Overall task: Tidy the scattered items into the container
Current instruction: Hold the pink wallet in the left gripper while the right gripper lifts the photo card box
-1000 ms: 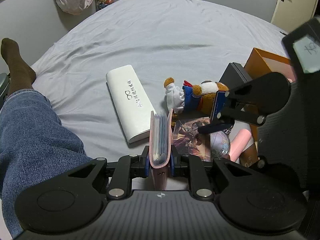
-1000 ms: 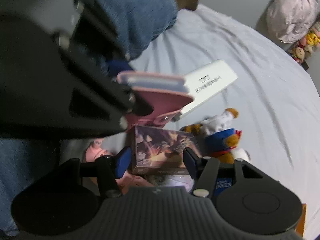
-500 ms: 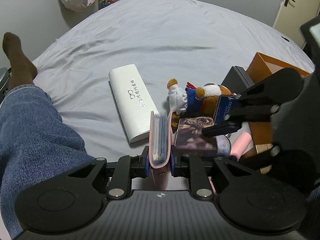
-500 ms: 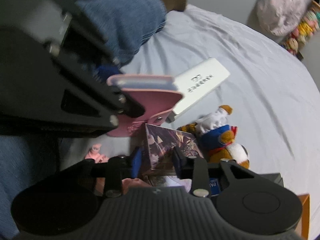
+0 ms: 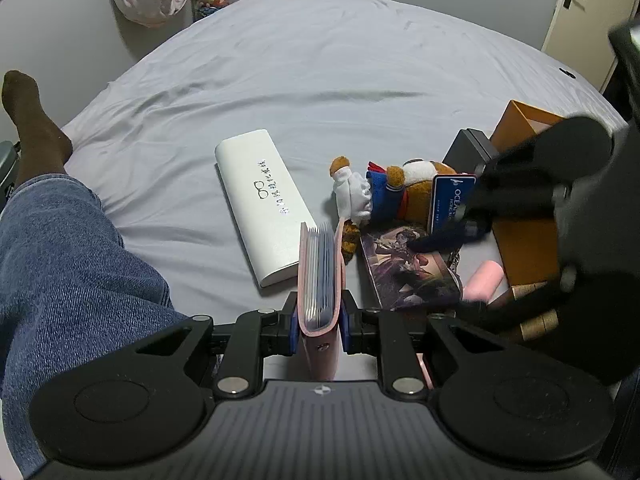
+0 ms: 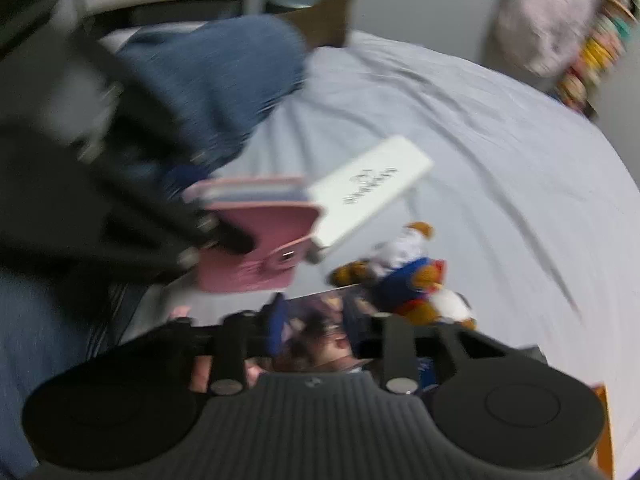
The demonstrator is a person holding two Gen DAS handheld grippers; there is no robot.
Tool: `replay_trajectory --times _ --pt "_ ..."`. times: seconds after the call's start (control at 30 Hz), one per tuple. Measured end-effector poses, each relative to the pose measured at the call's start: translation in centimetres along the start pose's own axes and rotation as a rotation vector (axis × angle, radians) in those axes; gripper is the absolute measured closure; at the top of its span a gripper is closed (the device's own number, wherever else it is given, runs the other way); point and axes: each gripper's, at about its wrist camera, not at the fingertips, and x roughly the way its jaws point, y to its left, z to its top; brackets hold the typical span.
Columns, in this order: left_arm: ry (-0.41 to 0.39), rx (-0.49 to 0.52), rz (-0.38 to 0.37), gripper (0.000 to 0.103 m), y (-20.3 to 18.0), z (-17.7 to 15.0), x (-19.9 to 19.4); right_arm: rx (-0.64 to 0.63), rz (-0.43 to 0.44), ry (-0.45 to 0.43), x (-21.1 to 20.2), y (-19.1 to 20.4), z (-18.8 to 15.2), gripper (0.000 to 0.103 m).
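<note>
Left wrist view: left gripper (image 5: 319, 330) clamped on pink card wallet (image 5: 319, 280), held just beside near end of white case (image 5: 267, 216) on bed sheet (image 5: 320, 72). Right of case: plush toy (image 5: 384, 194), then picture box (image 5: 412, 268), with orange container (image 5: 528, 200) farthest from case (partly hidden by right gripper (image 5: 460, 232)).

Right wrist view (blurred): right gripper (image 6: 314, 330) opening its jaws, picture box (image 6: 320, 332) between them; contact with pads impossible to tell. Pink card wallet (image 6: 256, 240) overlapping white case (image 6: 368, 188), plush toy (image 6: 412, 280) below case.
</note>
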Motion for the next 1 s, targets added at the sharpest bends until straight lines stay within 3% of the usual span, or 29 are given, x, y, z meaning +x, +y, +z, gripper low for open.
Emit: replay_trajectory --times 0.13,0.37,0.43,0.8,1.0 --pt "0.002 0.006 -0.003 0.081 0.1 0.0 0.1 -0.049 -0.001 0.051 1.5 1.2 -0.1 0.059" --pt "0.006 -0.01 -0.01 0.08 0.6 0.1 0.3 -0.065 -0.081 0.12 3.8 1.3 -0.2 0.033" --pt "0.006 -0.019 -0.009 0.079 0.8 0.1 0.4 -0.052 -0.097 0.142 4.3 1.1 -0.1 0.03" --pt "0.003 -0.015 -0.009 0.079 0.9 0.1 0.5 0.097 -0.105 0.069 1.2 -1.4 0.1 0.059" --pt "0.0 -0.008 -0.006 0.079 0.7 -0.1 0.6 0.241 -0.16 0.01 -0.7 -4.5 -0.4 0.066"
